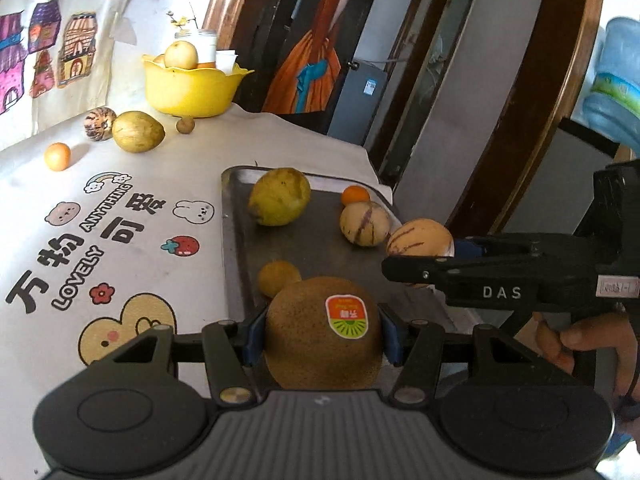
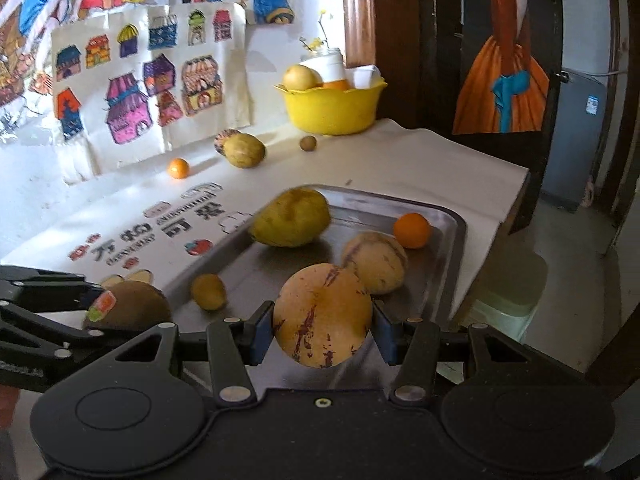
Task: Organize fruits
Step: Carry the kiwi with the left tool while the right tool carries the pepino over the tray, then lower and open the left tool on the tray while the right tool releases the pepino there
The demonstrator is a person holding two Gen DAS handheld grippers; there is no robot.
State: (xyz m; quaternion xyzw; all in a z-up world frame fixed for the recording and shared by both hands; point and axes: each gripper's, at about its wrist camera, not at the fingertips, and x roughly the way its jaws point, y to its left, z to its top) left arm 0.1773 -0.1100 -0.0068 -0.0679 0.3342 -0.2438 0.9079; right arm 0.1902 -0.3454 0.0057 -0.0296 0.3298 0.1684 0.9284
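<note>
The left gripper [image 1: 323, 334] has its jaws clamped on a brown kiwi [image 1: 323, 334] with a red and green sticker, blue pads pressing both sides. The kiwi hangs over the near edge of a metal tray [image 1: 236, 236]. The right gripper [image 2: 322, 322] has its jaws closed on a striped pepino melon [image 2: 322, 322], also above the tray's near end.

On the tray lie a small yellow-brown fruit [image 2: 208, 291] just ahead of the kiwi, a second pepino melon [image 2: 376, 263] close behind the held one, a large yellow-green fruit [image 2: 291, 218] and a small orange [image 2: 412, 230].

To set both down well, each fruit should probably be lowered onto a bare patch of tray, clear of its neighbours, and touch the metal before the jaws let go, since round fruit will roll.

Further off on the worktop [image 1: 168, 264] sit more loose fruits and a yellow bowl [image 1: 192, 90].
</note>
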